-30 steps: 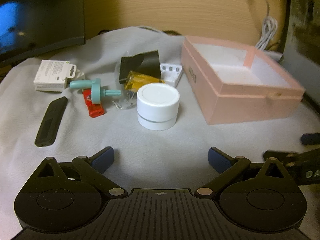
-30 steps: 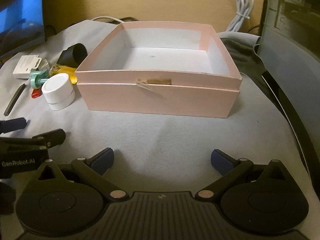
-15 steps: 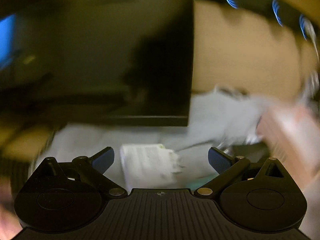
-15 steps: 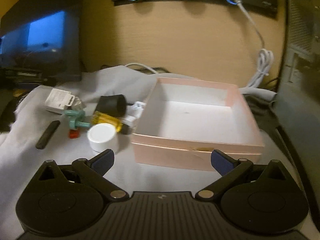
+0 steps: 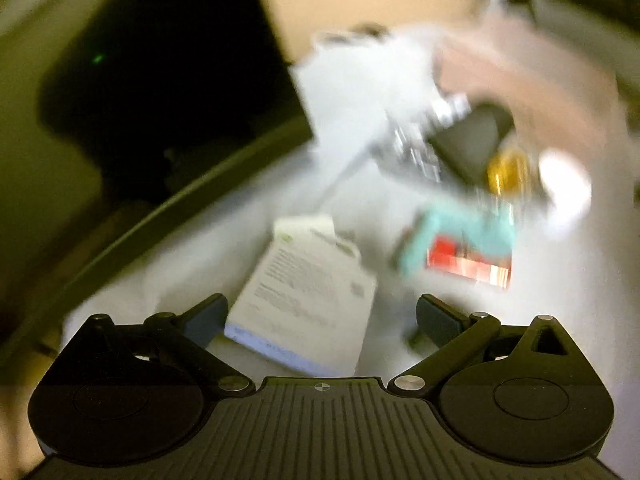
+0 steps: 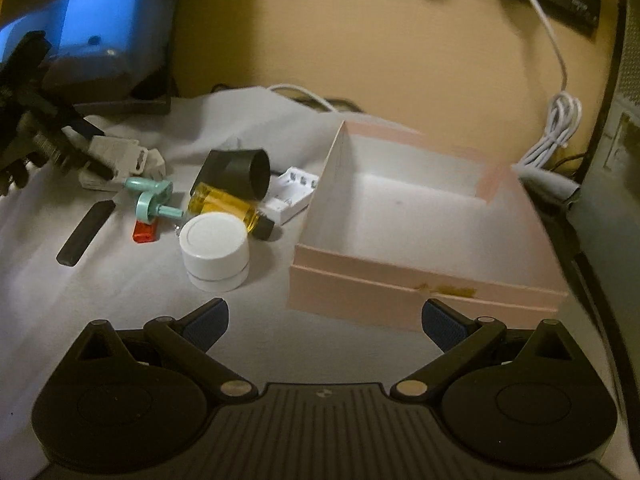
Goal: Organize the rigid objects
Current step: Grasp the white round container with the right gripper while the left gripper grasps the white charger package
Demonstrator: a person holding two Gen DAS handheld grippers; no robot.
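An open pink box [image 6: 424, 284] stands on the grey cloth at the right. Left of it lie a white round jar [image 6: 215, 251], a yellow bottle [image 6: 224, 204], a black cup [image 6: 236, 172], a white battery holder [image 6: 294, 194], a teal tool [image 6: 150, 200], a red piece [image 6: 145, 232], a black bar [image 6: 85, 232] and a white carton [image 6: 120, 156]. My left gripper [image 5: 320, 316] is open, its jaws on either side of the white carton [image 5: 308, 292]; the view is blurred. It also shows in the right wrist view [image 6: 60, 148]. My right gripper [image 6: 324, 318] is open and empty, in front of the box.
A dark monitor [image 6: 88, 40] stands at the back left. A coiled white cable [image 6: 560, 128] hangs from a wall socket strip behind the box. A dark case [image 6: 616, 160] stands at the right edge.
My left gripper has swung far left to the white carton and now tilts down over it. My right gripper has pulled back and up, and shows more of the table.
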